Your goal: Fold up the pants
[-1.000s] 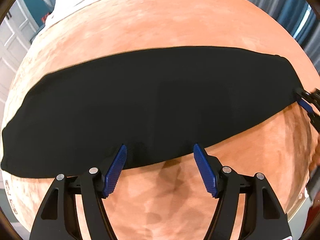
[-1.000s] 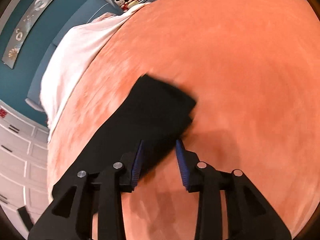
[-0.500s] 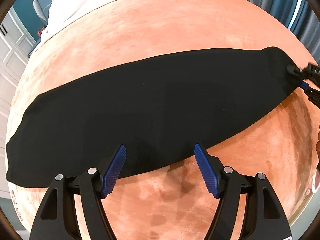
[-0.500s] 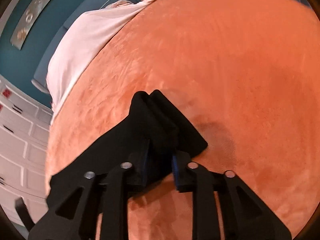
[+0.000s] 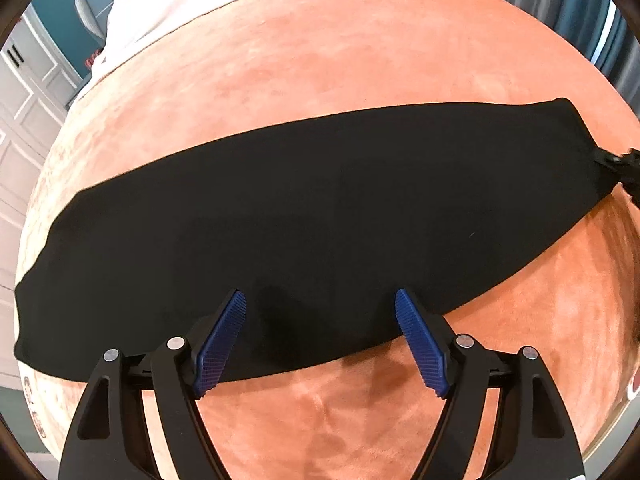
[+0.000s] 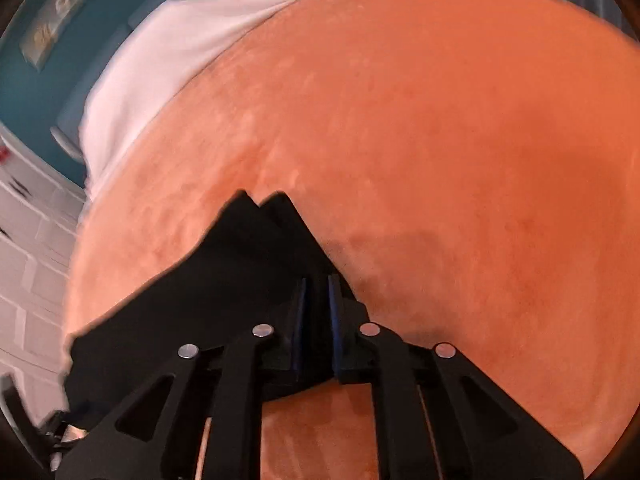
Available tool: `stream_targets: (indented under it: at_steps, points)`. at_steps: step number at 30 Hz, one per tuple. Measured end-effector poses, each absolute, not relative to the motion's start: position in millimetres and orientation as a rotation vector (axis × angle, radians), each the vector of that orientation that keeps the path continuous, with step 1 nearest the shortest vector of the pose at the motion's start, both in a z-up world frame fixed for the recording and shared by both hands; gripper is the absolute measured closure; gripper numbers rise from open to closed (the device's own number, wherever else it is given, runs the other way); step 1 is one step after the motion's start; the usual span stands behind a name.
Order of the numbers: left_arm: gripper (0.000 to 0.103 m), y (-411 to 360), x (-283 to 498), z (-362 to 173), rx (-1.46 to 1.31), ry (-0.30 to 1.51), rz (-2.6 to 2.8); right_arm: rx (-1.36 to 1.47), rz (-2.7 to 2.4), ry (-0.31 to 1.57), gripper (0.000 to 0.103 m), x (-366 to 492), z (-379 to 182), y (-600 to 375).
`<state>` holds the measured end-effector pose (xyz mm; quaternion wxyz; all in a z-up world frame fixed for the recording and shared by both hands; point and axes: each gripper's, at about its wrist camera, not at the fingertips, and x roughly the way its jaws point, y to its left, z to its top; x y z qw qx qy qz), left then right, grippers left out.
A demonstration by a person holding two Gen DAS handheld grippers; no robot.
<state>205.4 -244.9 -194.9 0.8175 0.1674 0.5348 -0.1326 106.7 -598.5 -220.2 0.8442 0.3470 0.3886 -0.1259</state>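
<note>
Right wrist view: right gripper (image 6: 317, 312) has just closed, pads pinching bunched end of black pants (image 6: 224, 288), lower centre
Left wrist view: left gripper (image 5: 320, 312) has just spread wider, jaws well apart above near edge, gripping nothing
Pants: one long band across orange bedspread (image 5: 360, 60)
Progress: legs appear stacked; end-to-end folds remain

You have a wide orange velvety bedspread (image 5: 360, 60) filling most of both views. At its far end lies a white sheet (image 6: 160, 64) (rumpled at the edge). Behind that stands a teal wall (image 6: 32, 92) with a long framed picture (image 6: 60, 24), and white panelled cabinet doors (image 5: 20, 120) at the side.
</note>
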Motion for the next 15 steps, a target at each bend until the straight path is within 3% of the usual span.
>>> stream_targets:
  at_steps: [7, 12, 14, 15]
  points:
    - [0.028, -241, 211, -192, 0.329, 1.134, -0.258, 0.502, -0.208, 0.737, 0.087, 129, -152, -555]
    - [0.028, -246, 219, -196, 0.356, 1.125, -0.252, 0.394, -0.14, 0.928, 0.087, 194, -190, -541]
    - [0.028, -245, 220, -198, 0.363, 1.128, -0.253, 0.431, -0.201, 0.979, 0.101, 204, -212, -558]
    - [0.028, -244, 221, -199, 0.365, 1.132, -0.252, 0.493, -0.207, 0.949, 0.1, 201, -209, -564]
